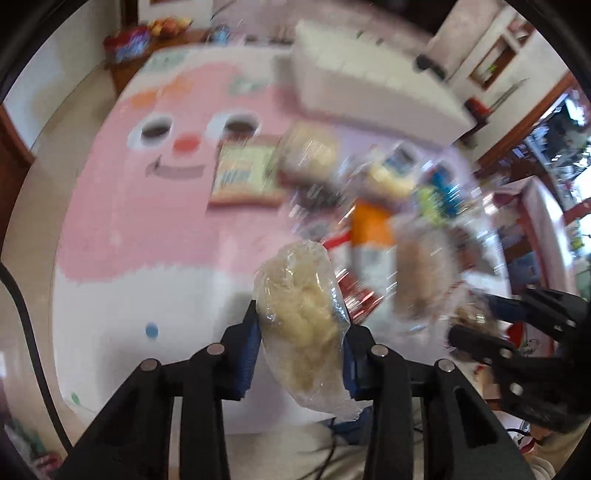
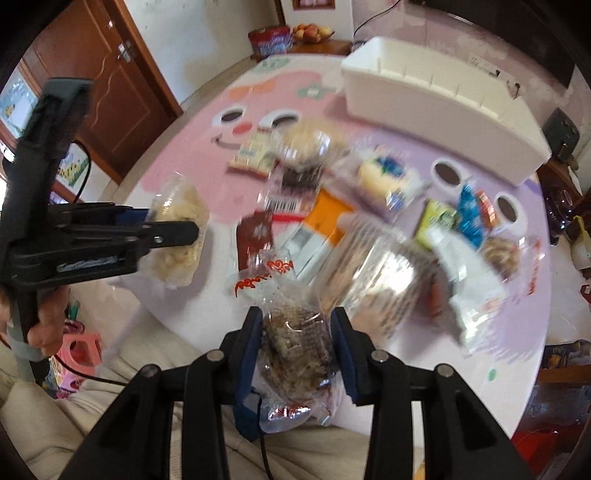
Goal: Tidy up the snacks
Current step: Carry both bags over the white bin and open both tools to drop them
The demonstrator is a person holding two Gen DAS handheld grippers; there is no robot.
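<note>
In the left wrist view my left gripper [image 1: 301,317] is shut on a clear bag of pale yellow puffed snack [image 1: 295,288], which stands upright between the blue pads above the table. The right wrist view shows the same gripper [image 2: 173,223] and bag [image 2: 181,206] at the left. My right gripper [image 2: 297,317] is shut on a clear bag of brown crumbly snack with red print [image 2: 291,343], held over the table's near edge. That gripper [image 1: 472,317] also shows low on the right in the left wrist view. A long white bin [image 2: 424,92] stands at the far side of the table.
A blurred heap of snack packets [image 2: 351,206] covers the middle and right of the round table with its pink cartoon cover [image 2: 192,158]. A flat cracker packet [image 1: 243,173] lies apart at the left of the heap. Behind the table stand a red tin [image 2: 269,38] and a fruit bowl [image 2: 312,33].
</note>
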